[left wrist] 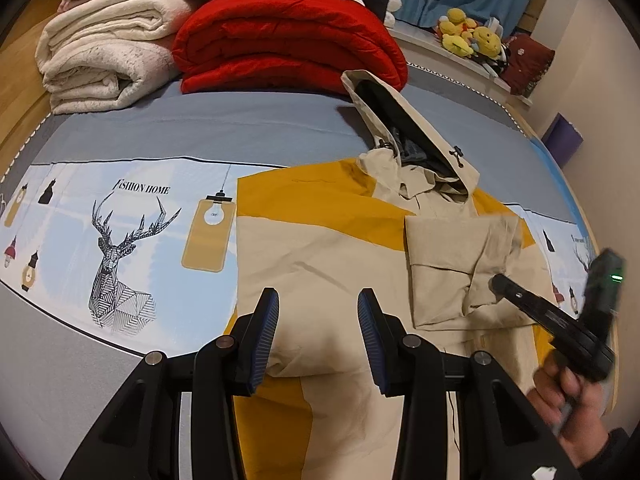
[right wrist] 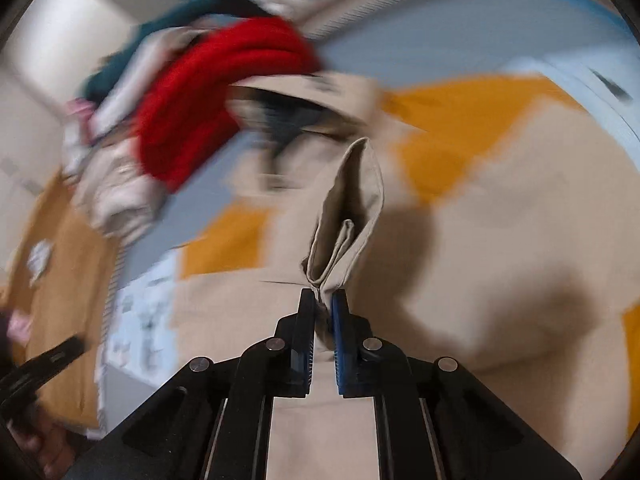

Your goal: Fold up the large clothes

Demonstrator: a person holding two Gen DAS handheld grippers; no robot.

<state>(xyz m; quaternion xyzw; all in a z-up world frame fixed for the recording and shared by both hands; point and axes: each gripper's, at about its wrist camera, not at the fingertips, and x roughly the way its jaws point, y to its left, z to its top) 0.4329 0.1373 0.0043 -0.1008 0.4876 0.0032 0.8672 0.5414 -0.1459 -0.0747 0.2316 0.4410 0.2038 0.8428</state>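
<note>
A beige and mustard hooded jacket [left wrist: 320,248] lies on the bed, hood [left wrist: 404,132] pointing away, one beige sleeve [left wrist: 460,264] folded across its chest. My left gripper [left wrist: 318,304] is open and empty just above the jacket's lower body. My right gripper [left wrist: 496,280] is at the right, its tips at the folded sleeve. In the right wrist view, which is motion-blurred, the right gripper [right wrist: 323,300] is shut on a fold of the beige sleeve [right wrist: 348,216], which stands up between the jaws.
A folded red quilt [left wrist: 288,40] and folded cream blankets [left wrist: 104,56] are stacked at the head of the bed. The printed sheet [left wrist: 120,216] lies left of the jacket. Plush toys [left wrist: 468,32] sit on a ledge at the far right.
</note>
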